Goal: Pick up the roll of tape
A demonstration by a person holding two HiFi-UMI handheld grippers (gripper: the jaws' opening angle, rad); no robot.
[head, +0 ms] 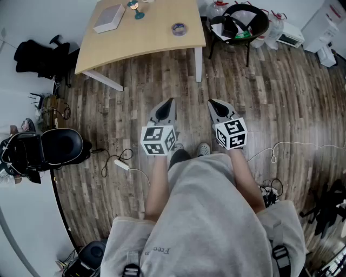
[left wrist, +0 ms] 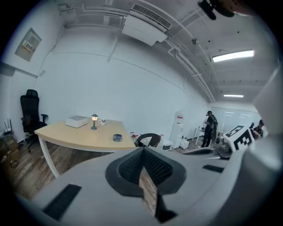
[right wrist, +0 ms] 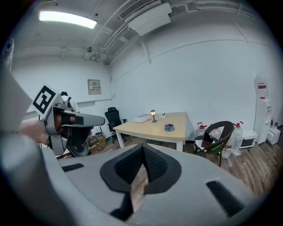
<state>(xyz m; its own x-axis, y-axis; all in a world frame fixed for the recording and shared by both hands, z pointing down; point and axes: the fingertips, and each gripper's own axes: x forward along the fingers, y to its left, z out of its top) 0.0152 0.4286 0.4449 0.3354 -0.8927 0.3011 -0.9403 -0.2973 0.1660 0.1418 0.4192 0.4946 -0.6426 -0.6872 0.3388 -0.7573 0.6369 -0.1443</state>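
Roll of tape (head: 179,28) lies on the table (head: 151,40), near its right edge, well apart from both grippers.
Left gripper (head: 170,104) and right gripper (head: 214,104): jaws pressed together, empty, over the floor. Close in first, then spread one pair to straddle the roll's rim. Count: one roll, one white box (head: 109,18), one lamp (head: 137,9), two grippers.

We find the right tongs (right wrist: 142,148) closed on nothing; the roll of tape (right wrist: 169,127) (blue) lies on the tabletop (right wrist: 146,129), well apart from them.
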